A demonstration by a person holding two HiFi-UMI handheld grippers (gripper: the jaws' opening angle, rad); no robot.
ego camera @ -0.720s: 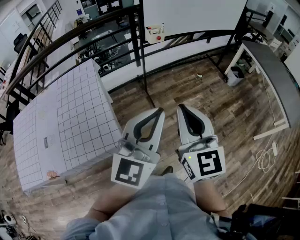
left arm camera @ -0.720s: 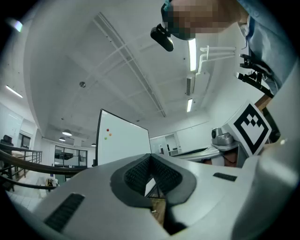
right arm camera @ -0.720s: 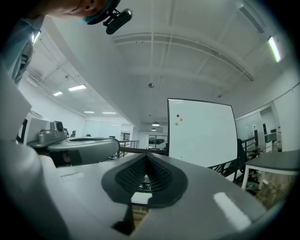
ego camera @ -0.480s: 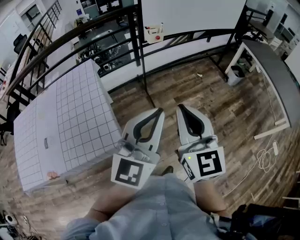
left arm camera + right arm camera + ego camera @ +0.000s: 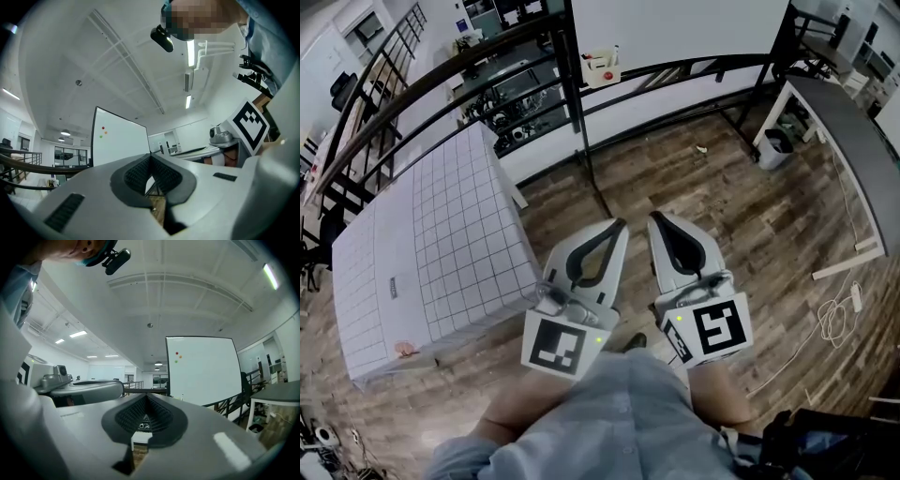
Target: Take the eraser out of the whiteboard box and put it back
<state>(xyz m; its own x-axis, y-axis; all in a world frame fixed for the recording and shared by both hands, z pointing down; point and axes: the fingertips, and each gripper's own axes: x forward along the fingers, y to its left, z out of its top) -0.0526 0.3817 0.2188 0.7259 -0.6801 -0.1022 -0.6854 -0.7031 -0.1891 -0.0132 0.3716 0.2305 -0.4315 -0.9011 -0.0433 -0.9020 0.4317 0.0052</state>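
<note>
At the bottom edge of the head view a light blue shirt [image 5: 609, 412] is seen. Just above it the two grippers are held side by side over the wooden floor [image 5: 750, 225], close together but not touching, both pointed toward the top of the frame. A marker cube [image 5: 556, 344] is carried at the near end of each.

The left gripper [image 5: 617, 225] is seen clenched. In the left gripper view its ribbed pads [image 5: 136, 176] are brought together at the tip, and nothing is gripped between them. The right gripper [image 5: 655, 217] is likewise closed tight and empty, its pads [image 5: 129, 417] meeting at the tip in the right gripper view.

To the left of the grippers, a white table [image 5: 422, 244] ruled with a grid of squares fills the middle left of the frame. At the lower right a white cable [image 5: 836, 319] is coiled on the floor.

Farther off, a black railing [image 5: 441, 80] is run across the upper left. A grey desk [image 5: 848, 131] is set along the right edge, with a grey waste bin [image 5: 776, 148] beside its leg.

Farthest away, at the top centre, a whiteboard [image 5: 675, 28] is stood on a black frame. The whiteboard box [image 5: 601, 67] is hung at its lower left corner, well apart from both grippers. Something red and an upright white stick are seen in the box, but they are too small for the eraser to be told apart from them. In the right gripper view three small coloured magnets [image 5: 177, 357] are seen near the board's upper left corner.
</note>
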